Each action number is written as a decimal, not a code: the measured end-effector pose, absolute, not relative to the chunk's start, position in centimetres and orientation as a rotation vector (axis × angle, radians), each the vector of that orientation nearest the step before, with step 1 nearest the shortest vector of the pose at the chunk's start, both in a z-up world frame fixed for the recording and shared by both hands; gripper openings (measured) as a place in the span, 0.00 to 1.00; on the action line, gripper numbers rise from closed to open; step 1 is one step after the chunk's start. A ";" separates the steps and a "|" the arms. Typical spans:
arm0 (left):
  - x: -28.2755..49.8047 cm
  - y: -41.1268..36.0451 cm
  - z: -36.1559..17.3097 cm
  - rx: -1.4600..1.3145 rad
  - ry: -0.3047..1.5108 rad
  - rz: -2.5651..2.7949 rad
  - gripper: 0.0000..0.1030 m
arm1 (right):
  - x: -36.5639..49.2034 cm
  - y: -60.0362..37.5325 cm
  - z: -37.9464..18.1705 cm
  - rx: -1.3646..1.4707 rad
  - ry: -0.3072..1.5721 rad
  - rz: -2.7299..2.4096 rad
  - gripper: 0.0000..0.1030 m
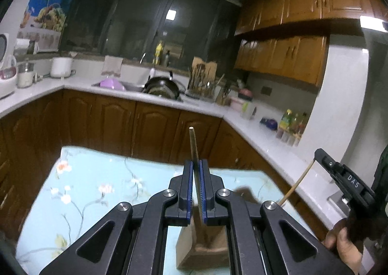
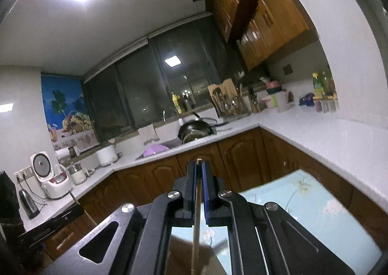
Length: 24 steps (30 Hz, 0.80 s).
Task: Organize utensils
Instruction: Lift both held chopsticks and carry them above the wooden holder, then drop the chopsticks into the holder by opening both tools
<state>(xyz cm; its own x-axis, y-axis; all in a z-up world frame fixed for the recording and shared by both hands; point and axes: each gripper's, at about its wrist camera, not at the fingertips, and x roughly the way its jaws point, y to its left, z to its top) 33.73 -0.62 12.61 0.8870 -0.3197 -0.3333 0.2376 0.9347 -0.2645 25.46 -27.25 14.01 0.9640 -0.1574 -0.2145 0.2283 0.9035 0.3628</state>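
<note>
Two chopsticks are being carried above the table [image 1: 97,178], one in each hand-held gripper. The left hand-held gripper [image 1: 197,168] is pinching a darker, mottled chopstick [image 1: 192,144] between its blue pads, the stick's round pale end poking up past the fingertips. The right hand-held gripper [image 2: 200,165] is pinching a slim, pale wooden chopstick [image 2: 196,233] that is running lengthwise between its jaws, with only the blunt tip showing beyond them; in the left wrist view the same stick is slanting down from that gripper's nose, and a bare hand [image 1: 344,248] is gripping the handle at the lower right. Directly below the left jaws, a brown wooden holder [image 1: 206,250] is standing on the table, boxy with slanted faces; whether anything is inside it cannot be told. The table is wearing a smooth, pale blue covering printed with blossoms and thin branches. Behind it, a white counter [image 1: 262,134] is wrapping around the room over brown panelled cabinet doors, and the sink [image 1: 131,85] is holding a lilac plastic basin [image 1: 112,84] and a dark wok [image 1: 162,85]. Near the sink, a rack of utensils [image 1: 203,85] is crowding upright beside a wooden cutting board [image 1: 203,66].
</note>
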 end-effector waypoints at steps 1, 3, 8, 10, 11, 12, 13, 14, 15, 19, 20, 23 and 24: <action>33.9 -0.8 12.2 -0.220 0.387 -0.295 0.03 | 25.5 -27.3 13.2 0.402 0.201 -0.200 0.05; 34.3 -1.3 11.3 -0.222 0.407 -0.292 0.03 | 25.6 -27.6 12.4 0.414 0.225 -0.203 0.05; 34.9 -1.4 11.4 -0.215 0.425 -0.293 0.04 | 25.6 -27.9 12.5 0.405 0.255 -0.191 0.05; 34.9 -0.9 12.2 -0.215 0.427 -0.293 0.04 | 25.7 -27.9 12.5 0.404 0.267 -0.194 0.05; 35.0 -0.5 12.4 -0.216 0.429 -0.295 0.04 | 25.8 -28.0 12.5 0.405 0.270 -0.193 0.05; 35.2 -0.3 12.6 -0.214 0.429 -0.295 0.04 | 25.9 -28.1 12.5 0.409 0.272 -0.190 0.05; 35.2 -0.3 12.6 -0.215 0.429 -0.295 0.04 | 25.9 -28.2 12.5 0.411 0.274 -0.189 0.05; 35.2 -0.4 12.7 -0.215 0.429 -0.295 0.04 | 26.0 -28.1 12.4 0.412 0.277 -0.190 0.05; 35.1 -0.3 12.7 -0.214 0.430 -0.294 0.04 | 26.0 -28.1 12.5 0.412 0.280 -0.189 0.05; 35.1 0.2 12.7 -0.212 0.440 -0.293 0.05 | 26.3 -28.4 12.5 0.433 0.302 -0.173 0.10; 35.2 0.1 12.9 -0.212 0.447 -0.291 0.05 | 26.3 -28.6 12.5 0.445 0.307 -0.167 0.11; 35.1 0.3 13.0 -0.210 0.467 -0.277 0.19 | 26.0 -29.1 12.5 0.474 0.308 -0.154 0.33; 35.0 0.4 13.0 -0.215 0.463 -0.277 0.27 | 25.7 -29.2 12.6 0.484 0.299 -0.152 0.43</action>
